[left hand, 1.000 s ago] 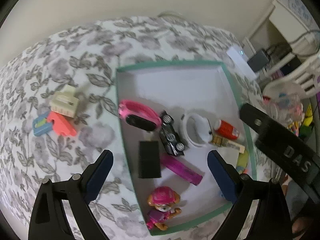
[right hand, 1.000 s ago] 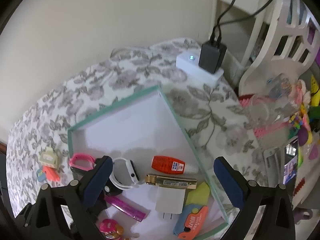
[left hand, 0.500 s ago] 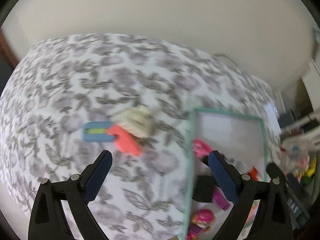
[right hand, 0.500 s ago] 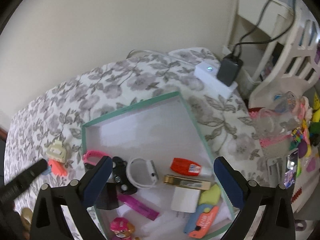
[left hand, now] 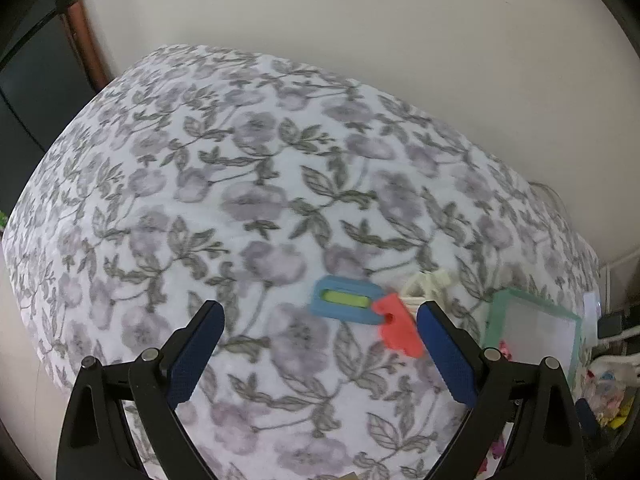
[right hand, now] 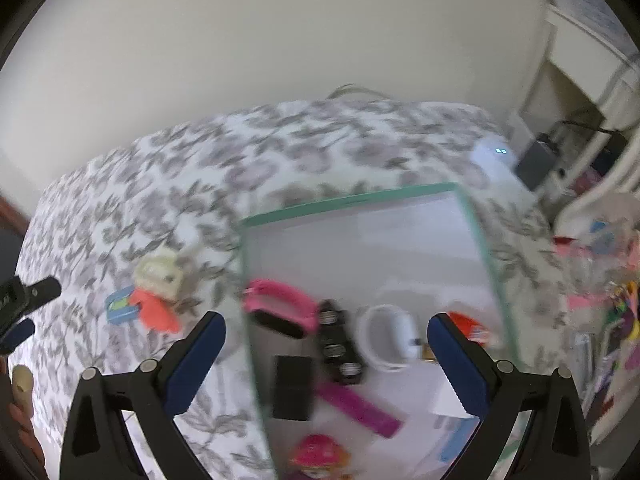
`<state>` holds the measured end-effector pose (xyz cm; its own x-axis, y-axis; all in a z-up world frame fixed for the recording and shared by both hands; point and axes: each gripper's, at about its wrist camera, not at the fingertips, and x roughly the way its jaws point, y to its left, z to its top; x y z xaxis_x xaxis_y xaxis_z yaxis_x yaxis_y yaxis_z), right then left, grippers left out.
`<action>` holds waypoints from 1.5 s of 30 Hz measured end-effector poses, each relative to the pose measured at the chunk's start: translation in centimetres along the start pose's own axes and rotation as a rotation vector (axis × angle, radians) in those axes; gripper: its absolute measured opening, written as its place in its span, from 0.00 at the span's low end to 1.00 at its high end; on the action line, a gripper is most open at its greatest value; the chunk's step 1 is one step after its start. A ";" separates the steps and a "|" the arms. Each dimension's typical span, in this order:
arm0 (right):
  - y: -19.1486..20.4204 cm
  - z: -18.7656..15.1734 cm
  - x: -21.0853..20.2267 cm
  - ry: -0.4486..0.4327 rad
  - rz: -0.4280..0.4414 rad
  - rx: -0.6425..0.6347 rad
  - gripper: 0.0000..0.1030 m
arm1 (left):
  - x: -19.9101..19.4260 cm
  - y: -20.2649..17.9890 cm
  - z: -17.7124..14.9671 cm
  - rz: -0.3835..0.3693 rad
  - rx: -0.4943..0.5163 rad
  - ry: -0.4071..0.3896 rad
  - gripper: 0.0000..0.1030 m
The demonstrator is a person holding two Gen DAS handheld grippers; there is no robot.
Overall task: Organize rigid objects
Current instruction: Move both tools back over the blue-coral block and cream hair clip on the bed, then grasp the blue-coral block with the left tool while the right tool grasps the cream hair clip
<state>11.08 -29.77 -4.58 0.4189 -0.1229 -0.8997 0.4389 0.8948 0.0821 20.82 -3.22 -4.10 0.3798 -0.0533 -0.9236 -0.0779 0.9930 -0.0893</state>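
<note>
Your green-rimmed white cardboard tray [right hand: 352, 200] sits at 3 o'clock on the floral-clothed bench [left hand: 240, 200]. The blue rectangular plastic block [left hand: 346, 300], coral plastic piece [left hand: 398, 330] and cream plastic clip [left hand: 428, 282] touch each other. Your left hand-held gripper [left hand: 318, 350], spread wide and empty, risks knocking neighbours off.

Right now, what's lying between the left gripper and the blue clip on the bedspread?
Nothing: in the left wrist view only bare floral bedspread lies between the open left gripper and the blue clip. The coral piece touches the clip's right end.
</note>
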 end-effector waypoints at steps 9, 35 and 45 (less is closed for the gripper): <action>6.1 -0.7 1.8 0.018 0.046 -0.079 1.00 | 2.2 2.7 0.9 0.029 0.001 0.041 0.94; 5.1 1.9 3.2 -0.094 -0.013 0.034 1.00 | 8.0 -3.5 -1.0 -0.055 0.181 0.133 0.94; 3.0 1.9 3.6 -0.060 0.007 0.063 1.00 | 8.4 -8.9 -3.9 0.044 0.396 0.076 0.94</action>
<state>15.40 -28.29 -6.78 0.4681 -0.1443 -0.8718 0.4843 0.8671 0.1165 21.11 -12.95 -12.51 0.3137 -0.0023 -0.9495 0.2744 0.9576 0.0883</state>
